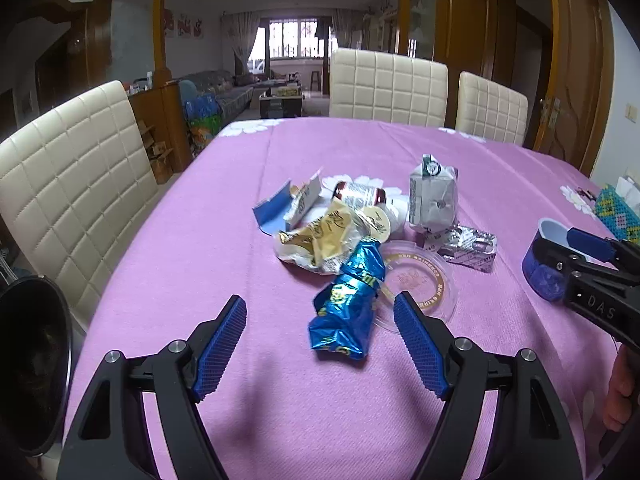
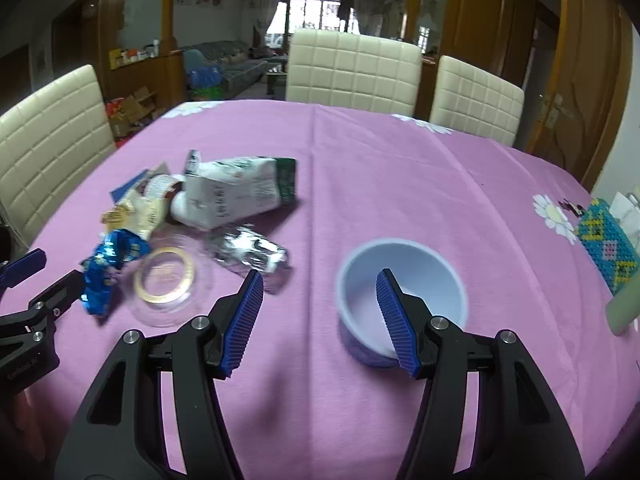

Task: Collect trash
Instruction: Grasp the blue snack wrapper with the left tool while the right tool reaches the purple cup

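A heap of trash lies mid-table on the pink cloth (image 1: 200, 240): a blue foil wrapper (image 1: 346, 312), a clear lid with a gold ring (image 1: 416, 284), a yellow-white wrapper (image 1: 320, 240), a white-green carton (image 1: 434, 196) and a silver foil pack (image 1: 468, 244). My left gripper (image 1: 320, 298) is open. The blue wrapper's near end lies between its fingertips, untouched. A lilac cup (image 2: 400, 280) stands to the right of the heap. My right gripper (image 2: 320, 273) is open, with its right finger over the cup's mouth and its left finger clear of the wall.
Cream padded chairs (image 1: 72, 184) stand around the table. A beaded box (image 2: 608, 244) sits at the right edge, with a pale green object (image 2: 624, 308) in front of it. A dark round container (image 1: 32, 360) shows at the lower left. A hand (image 1: 620, 392) holds the right gripper.
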Tool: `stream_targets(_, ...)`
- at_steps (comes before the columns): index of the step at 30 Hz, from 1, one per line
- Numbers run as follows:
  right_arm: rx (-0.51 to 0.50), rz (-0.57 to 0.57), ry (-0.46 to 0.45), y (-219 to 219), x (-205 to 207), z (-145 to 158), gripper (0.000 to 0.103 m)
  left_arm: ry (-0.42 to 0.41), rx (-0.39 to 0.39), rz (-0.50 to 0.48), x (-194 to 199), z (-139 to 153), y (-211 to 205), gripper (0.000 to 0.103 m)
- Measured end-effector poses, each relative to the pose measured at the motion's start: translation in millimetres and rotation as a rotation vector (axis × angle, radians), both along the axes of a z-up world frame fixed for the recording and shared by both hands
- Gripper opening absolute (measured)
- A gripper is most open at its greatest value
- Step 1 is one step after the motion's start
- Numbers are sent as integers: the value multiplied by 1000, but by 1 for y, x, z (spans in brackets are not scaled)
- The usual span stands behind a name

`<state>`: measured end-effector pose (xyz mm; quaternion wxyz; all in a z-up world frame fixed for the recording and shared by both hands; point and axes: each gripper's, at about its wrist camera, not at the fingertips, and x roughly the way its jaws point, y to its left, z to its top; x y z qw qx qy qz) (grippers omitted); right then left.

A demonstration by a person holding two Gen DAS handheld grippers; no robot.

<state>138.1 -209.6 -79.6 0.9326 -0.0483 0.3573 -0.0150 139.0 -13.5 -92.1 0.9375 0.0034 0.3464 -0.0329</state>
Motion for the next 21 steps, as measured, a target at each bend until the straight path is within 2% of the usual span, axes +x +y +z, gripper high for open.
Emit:
stream_targets(5, 43, -19, 54, -12, 9, -13, 59, 48, -14, -16, 10, -7, -8, 74)
stream_targets(7, 44, -13, 70, -12, 11, -18, 55, 50, -3, -21, 11, -8, -11, 74)
stream_targets(11, 38, 3, 92, -7, 12, -26, 38, 41, 8, -29, 11, -8, -15, 74)
stream_targets(13, 29, 10, 97, -5, 11, -29, 35, 43, 12, -29, 13, -8, -15, 72)
stream_targets(16, 13, 17, 89, -1, 9, -30, 26, 83, -22, -38, 19, -12, -11, 54)
stream_targets(17, 17, 22, 90, 0, 8, -30, 20, 105, -42, -44, 23, -15, -9, 44)
stream_targets(18, 26, 29, 94, 1, 7, -30, 16, 122, -57, -46, 26, -17, -6, 39)
stream_targets(19, 27, 34, 93, 3, 6, -30, 16, 128, -84, -47, 28, -18, -2, 39)
stream_targets(21, 19, 45, 83, 9, 4, -29, 15, 119, -85, -46, 28, -17, 0, 35)
